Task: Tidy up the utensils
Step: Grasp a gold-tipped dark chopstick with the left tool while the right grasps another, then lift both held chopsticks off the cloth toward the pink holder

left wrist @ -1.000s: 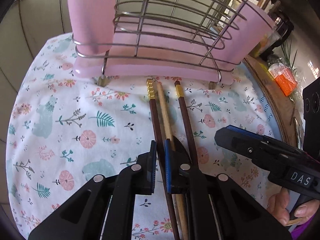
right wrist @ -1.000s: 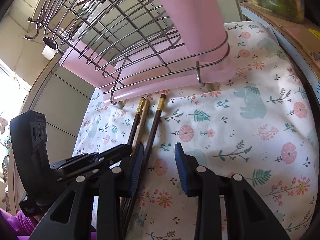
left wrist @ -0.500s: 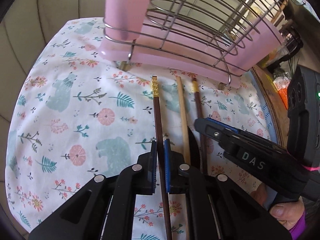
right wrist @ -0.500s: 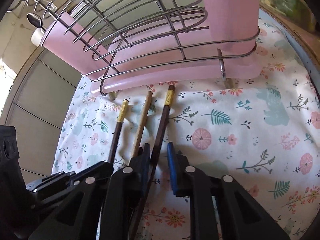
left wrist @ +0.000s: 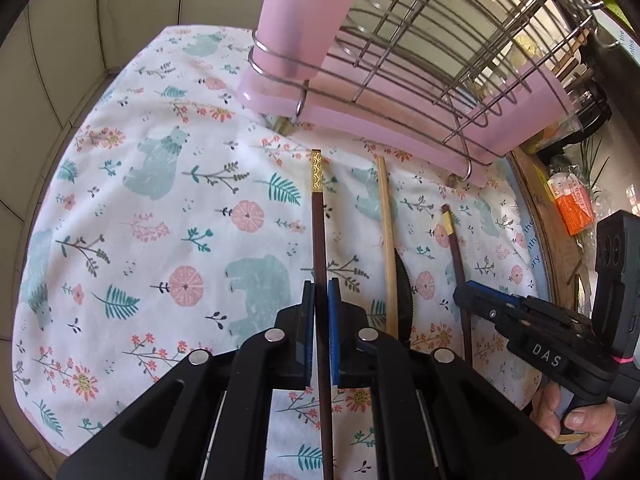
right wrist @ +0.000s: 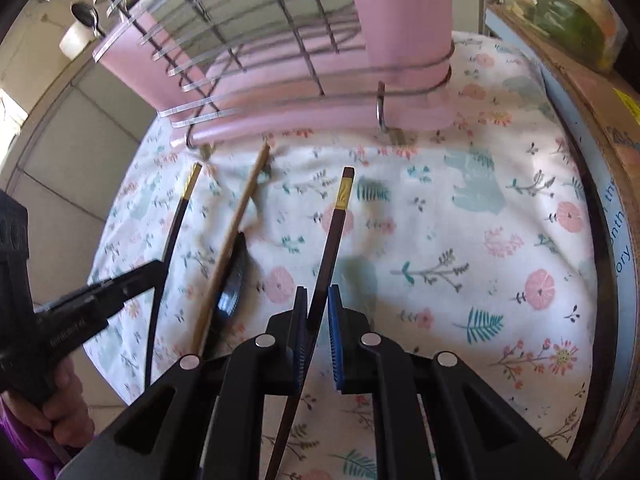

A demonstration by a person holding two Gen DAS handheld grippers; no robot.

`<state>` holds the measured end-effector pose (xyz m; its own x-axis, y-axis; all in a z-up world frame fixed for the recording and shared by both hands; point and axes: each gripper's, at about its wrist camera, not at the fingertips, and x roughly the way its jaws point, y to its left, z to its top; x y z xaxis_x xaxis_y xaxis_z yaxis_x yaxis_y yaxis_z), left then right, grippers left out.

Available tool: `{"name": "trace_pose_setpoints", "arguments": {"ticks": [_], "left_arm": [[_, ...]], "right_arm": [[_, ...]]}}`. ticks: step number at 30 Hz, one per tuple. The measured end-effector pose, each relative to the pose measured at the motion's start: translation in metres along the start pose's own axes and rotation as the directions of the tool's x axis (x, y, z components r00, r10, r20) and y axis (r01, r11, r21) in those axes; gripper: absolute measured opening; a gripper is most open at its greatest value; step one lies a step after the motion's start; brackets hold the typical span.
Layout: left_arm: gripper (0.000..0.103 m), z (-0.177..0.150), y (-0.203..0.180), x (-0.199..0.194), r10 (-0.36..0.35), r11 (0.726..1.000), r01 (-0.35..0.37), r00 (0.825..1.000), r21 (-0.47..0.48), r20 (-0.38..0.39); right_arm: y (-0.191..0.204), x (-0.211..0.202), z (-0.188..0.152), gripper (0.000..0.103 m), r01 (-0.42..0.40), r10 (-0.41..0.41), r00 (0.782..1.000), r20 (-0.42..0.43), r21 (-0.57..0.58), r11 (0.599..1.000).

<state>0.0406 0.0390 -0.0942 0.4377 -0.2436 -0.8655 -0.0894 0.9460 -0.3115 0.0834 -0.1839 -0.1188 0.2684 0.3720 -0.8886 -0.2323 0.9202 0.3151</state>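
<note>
Three chopsticks lie on the floral cloth (left wrist: 140, 208) in front of a pink and wire utensil rack (left wrist: 400, 80). My left gripper (left wrist: 321, 292) is shut on a dark gold-tipped chopstick (left wrist: 318, 216). My right gripper (right wrist: 318, 300) is shut on the other dark gold-tipped chopstick (right wrist: 334, 232), which also shows in the left wrist view (left wrist: 454, 248). A light bamboo chopstick (left wrist: 386, 240) lies between them, beside a dark serrated blade (left wrist: 404, 284). The rack also shows in the right wrist view (right wrist: 320, 80).
A cardboard box (right wrist: 600, 92) with a green pepper (right wrist: 568, 16) stands right of the cloth. An orange packet (left wrist: 572, 204) lies at the far right. A tiled wall (left wrist: 60, 60) runs along the left. A spoon (right wrist: 86, 16) hangs on the rack's far end.
Both grippers have moved apart, each dragging its dark chopstick away from the bamboo one. The right jaws have closed in on their chopstick.
</note>
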Motion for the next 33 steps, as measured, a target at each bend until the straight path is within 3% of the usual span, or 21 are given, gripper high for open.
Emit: {"name": "trace_pose_setpoints", "arguments": {"ticks": [2,6,10,15,23,33], "left_arm": [[0.006,0.000,0.001,0.004,-0.016,1.000,0.016,1.000,-0.015,-0.010],[0.013,0.001,0.010,-0.006,-0.049,0.998,0.048,0.998,-0.047,-0.030],[0.020,0.009,0.012,-0.028,-0.042,0.999,0.043,0.999,-0.009,0.018],[0.020,0.039,0.007,-0.034,-0.048,0.998,0.048,0.999,0.033,0.016],[0.020,0.084,-0.009,-0.001,-0.009,0.996,0.015,0.997,0.091,-0.072],[0.020,0.101,-0.008,0.033,0.003,0.997,0.009,0.987,0.074,-0.162]], "right_arm": [[-0.001,0.001,-0.002,0.012,-0.004,0.004,1.000,-0.002,0.010,1.000],[-0.002,-0.008,-0.005,0.027,-0.047,0.046,0.999,0.014,0.032,0.998],[-0.005,-0.029,-0.005,0.027,-0.061,0.057,0.995,0.079,0.036,0.998],[-0.023,-0.046,0.009,0.027,-0.053,0.038,0.988,0.146,0.097,0.994],[-0.034,-0.024,0.044,0.027,-0.104,0.095,0.994,0.061,0.175,0.979],[-0.022,0.008,0.071,0.026,-0.019,0.023,0.999,-0.039,0.117,0.993]]}}
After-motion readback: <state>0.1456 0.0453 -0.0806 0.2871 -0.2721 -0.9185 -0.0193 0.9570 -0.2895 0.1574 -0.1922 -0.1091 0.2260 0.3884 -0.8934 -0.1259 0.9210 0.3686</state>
